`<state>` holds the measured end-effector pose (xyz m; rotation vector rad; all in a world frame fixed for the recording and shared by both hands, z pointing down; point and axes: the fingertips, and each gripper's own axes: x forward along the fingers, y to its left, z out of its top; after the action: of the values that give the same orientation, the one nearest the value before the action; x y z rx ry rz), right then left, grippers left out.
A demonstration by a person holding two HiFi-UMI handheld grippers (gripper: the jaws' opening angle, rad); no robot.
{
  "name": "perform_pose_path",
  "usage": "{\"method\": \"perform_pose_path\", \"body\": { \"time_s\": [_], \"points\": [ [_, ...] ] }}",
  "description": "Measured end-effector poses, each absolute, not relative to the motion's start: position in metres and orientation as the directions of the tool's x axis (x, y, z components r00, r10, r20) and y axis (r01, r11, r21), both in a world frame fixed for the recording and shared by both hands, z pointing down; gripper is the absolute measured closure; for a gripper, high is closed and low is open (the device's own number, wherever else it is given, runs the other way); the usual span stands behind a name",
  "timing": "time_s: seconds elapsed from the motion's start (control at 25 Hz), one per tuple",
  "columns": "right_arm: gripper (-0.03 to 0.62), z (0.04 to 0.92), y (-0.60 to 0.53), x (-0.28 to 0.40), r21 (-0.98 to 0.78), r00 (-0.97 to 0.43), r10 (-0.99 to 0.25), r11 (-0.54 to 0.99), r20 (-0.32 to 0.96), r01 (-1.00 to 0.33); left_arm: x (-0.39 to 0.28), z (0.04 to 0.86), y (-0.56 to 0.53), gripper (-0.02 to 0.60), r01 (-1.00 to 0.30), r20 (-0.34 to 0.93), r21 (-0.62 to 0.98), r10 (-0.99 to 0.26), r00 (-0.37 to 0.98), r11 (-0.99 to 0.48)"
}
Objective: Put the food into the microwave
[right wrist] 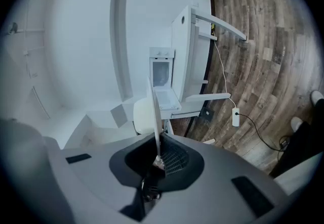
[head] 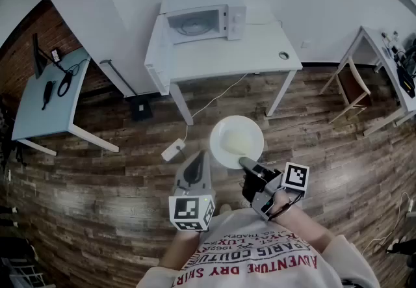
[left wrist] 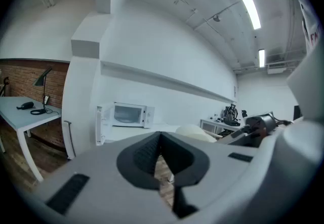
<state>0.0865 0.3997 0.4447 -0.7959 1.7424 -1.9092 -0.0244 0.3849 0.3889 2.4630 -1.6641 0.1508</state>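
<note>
A white microwave [head: 203, 20] stands on a white table [head: 260, 46] ahead, its door [head: 160, 52] swung open to the left. My right gripper [head: 246, 163] is shut on the near rim of a white plate [head: 221, 125] carrying pale food [head: 236, 144], held over the wooden floor short of the table. In the right gripper view the plate [right wrist: 154, 112] shows edge-on between the jaws, with the microwave [right wrist: 163, 74] beyond. My left gripper [head: 200, 157] is shut and empty, just left of the plate. The left gripper view shows the microwave [left wrist: 129, 115] and the plate [left wrist: 195, 133].
A power strip [head: 173, 149] and its cable lie on the floor between me and the table. A black box [head: 140, 110] sits by the table's left leg. A light blue desk [head: 45, 101] stands at the left, a wooden chair [head: 354, 88] at the right.
</note>
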Motion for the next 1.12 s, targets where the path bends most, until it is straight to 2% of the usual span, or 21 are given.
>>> {"method": "perform_pose_path", "body": {
  "time_s": [0.72,1.12],
  "points": [
    [0.572,0.446,0.389,0.067,-0.987,-0.717,-0.680,-0.145,0.152,-0.071,-0.044,0.395,0.369,0.578,-0.915,0.180,0.104,-0.898,0.402,-0.389],
    [0.572,0.458,0.355,0.067,-0.982,-0.743,-0.645,-0.168,0.178,-0.089,-0.056,0.414,0.344,0.578,-0.932,0.217,0.130,-0.908,0.360,-0.338]
  ]
}}
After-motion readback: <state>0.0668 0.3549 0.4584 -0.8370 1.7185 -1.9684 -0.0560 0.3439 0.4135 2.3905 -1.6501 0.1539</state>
